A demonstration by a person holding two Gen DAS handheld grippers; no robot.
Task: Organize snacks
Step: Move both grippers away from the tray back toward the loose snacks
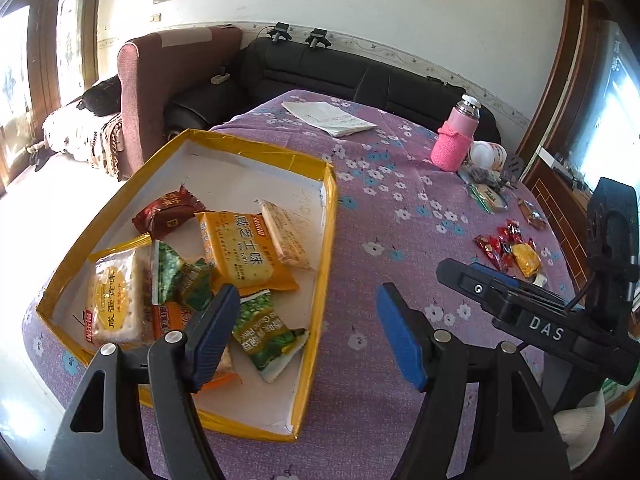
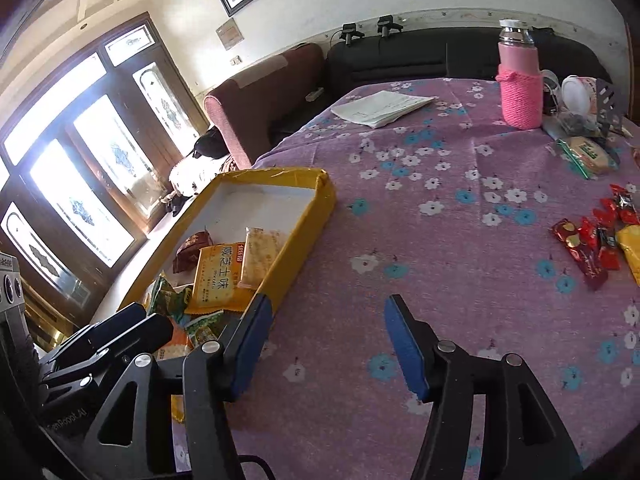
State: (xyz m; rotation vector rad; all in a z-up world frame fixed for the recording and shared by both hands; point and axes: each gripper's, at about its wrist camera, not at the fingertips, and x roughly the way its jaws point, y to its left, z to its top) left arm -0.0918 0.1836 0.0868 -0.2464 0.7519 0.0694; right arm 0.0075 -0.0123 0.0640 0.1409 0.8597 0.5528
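Item 1: my left gripper (image 1: 308, 332), lower centre of frame, fingers spread, nothing between; one finger over the yellow box (image 1: 328, 208), other over the surface (image 1: 400, 200).
Item 2: my right gripper (image 2: 326, 344), lower centre, spread, empty, above purple cloth.
Item 3: box, left-centre, w/ orange cracker pack (image 1: 240, 248), green packs, brown pack.
Item 4: loose red candies (image 2: 588, 240), right edge, well apart from box.
Item 5: pink bottle (image 2: 520, 88), upper right.
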